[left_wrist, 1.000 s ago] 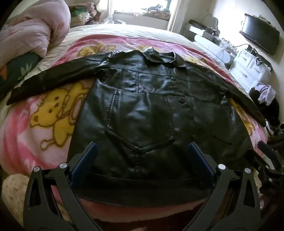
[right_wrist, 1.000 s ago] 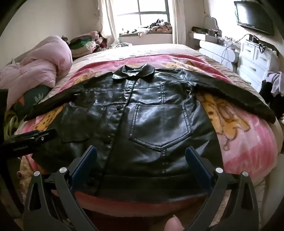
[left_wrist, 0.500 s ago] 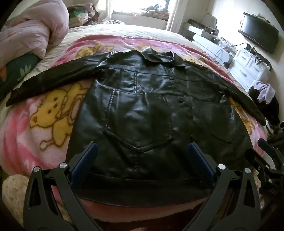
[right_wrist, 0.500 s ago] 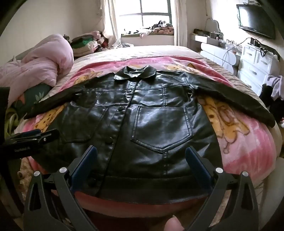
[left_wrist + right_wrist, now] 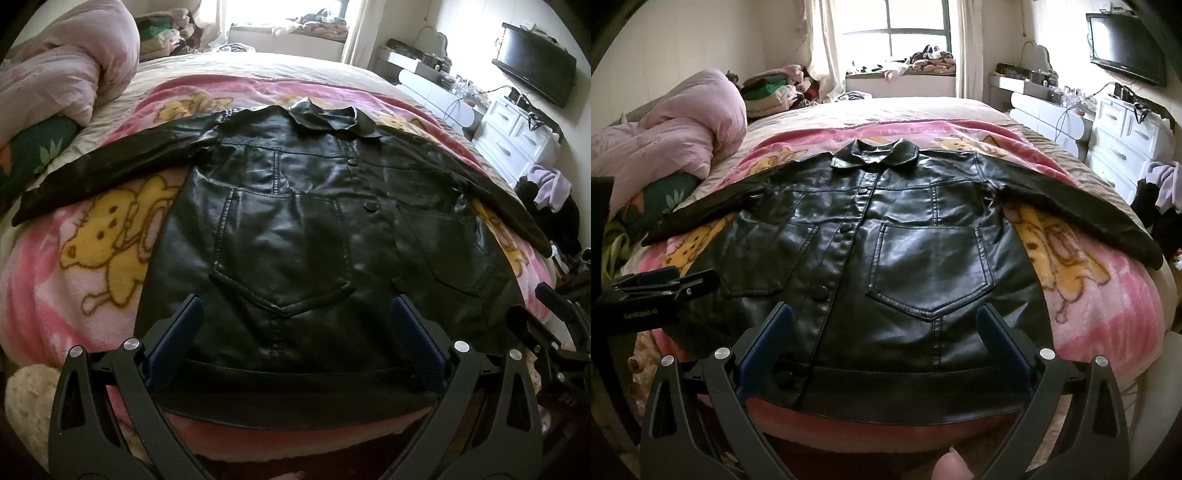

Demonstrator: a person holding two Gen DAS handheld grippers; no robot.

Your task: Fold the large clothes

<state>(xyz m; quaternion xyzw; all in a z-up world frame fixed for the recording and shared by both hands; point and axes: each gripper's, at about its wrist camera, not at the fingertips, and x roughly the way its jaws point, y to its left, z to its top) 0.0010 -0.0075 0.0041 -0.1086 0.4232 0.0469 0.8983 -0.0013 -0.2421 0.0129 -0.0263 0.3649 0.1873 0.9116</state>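
— What surrounds the black leather jacket [image 5: 886, 258]?
— It lies flat on the pink blanket [image 5: 1108, 295] on the bed, collar at 12 o'clock; a bundled pink duvet [image 5: 683, 125] sits at 10 o'clock.
— The tongs?
— Both left tongs [image 5: 295, 332] and right tongs [image 5: 882, 332] gape wide at its hem, grasping nothing.

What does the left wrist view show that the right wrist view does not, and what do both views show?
Only the left wrist view shows the cream fluffy item at the bed's near left corner. Only the right wrist view shows the window panes and a fingertip at the bottom edge. Both show the black jacket spread flat, sleeves out, on the pink blanket, the wall TV, and each other's gripper: the right gripper and the left gripper.
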